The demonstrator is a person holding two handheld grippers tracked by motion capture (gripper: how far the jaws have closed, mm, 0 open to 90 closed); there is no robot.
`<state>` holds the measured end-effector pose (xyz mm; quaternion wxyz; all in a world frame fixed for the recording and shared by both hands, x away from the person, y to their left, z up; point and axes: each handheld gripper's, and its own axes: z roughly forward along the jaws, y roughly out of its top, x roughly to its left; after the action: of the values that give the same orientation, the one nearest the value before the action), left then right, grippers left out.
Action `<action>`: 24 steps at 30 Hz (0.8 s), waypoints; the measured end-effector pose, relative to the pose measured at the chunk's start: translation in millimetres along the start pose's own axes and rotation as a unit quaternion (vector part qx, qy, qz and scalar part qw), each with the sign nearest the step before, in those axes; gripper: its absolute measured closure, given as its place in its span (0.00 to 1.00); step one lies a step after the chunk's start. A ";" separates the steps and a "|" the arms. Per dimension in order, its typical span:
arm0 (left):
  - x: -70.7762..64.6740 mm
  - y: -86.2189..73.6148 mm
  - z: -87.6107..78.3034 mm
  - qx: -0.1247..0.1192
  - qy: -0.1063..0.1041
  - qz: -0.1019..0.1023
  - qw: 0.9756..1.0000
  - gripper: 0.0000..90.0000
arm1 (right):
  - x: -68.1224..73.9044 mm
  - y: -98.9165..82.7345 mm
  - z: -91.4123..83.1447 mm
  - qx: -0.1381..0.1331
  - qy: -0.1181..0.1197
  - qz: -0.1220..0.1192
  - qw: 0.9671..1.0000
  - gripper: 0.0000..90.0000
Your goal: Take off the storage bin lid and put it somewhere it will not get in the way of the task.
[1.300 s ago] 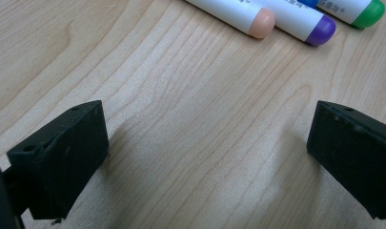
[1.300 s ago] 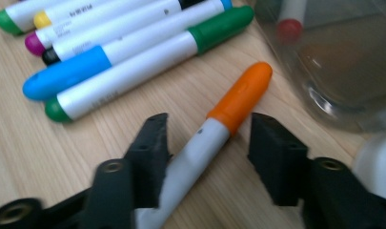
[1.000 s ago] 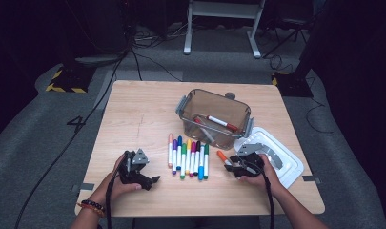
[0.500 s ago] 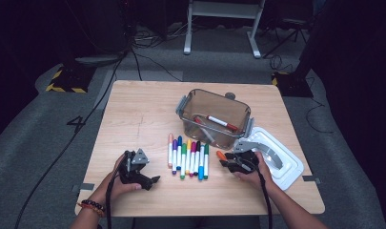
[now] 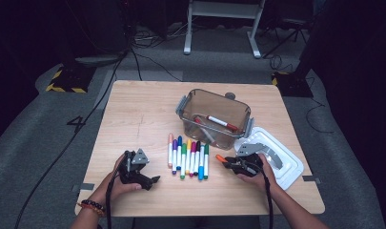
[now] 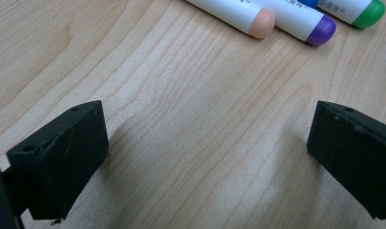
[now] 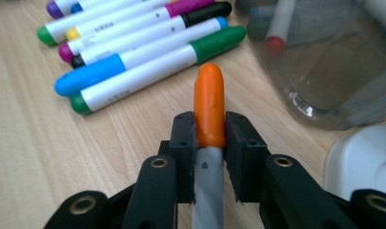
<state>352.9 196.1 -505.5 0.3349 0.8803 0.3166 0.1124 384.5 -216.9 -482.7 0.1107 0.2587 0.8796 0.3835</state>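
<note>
Right gripper (image 7: 210, 138) just clamped onto the orange marker (image 7: 209, 102), left gripper (image 6: 205, 157) jaws apart; cap-end grip might slip swinging toward the 12 o'clock bin (image 5: 238, 112).

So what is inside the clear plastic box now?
Inside the clear box lies a red-capped marker and at least one more marker; its tinted wall blurs the rest.
</note>
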 end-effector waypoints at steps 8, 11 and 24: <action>-0.3 -0.2 0.0 0.000 0.001 -0.002 1.000 0.01 | 1.0 1.2 -26.9 -0.031 0.007 0.000 0.999 0.83; -0.4 -0.2 0.0 0.000 0.001 -0.002 1.000 0.01 | 1.9 2.2 -37.8 -0.045 0.007 0.002 0.999 0.83; -0.4 -0.2 -0.1 0.000 0.001 -0.002 1.000 0.01 | 6.3 12.9 -81.7 -0.088 -0.006 -0.003 0.996 0.83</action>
<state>352.4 195.9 -505.5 0.3352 0.8794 0.3187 0.1124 351.8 -256.5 -417.6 0.1394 0.2471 0.8425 0.4579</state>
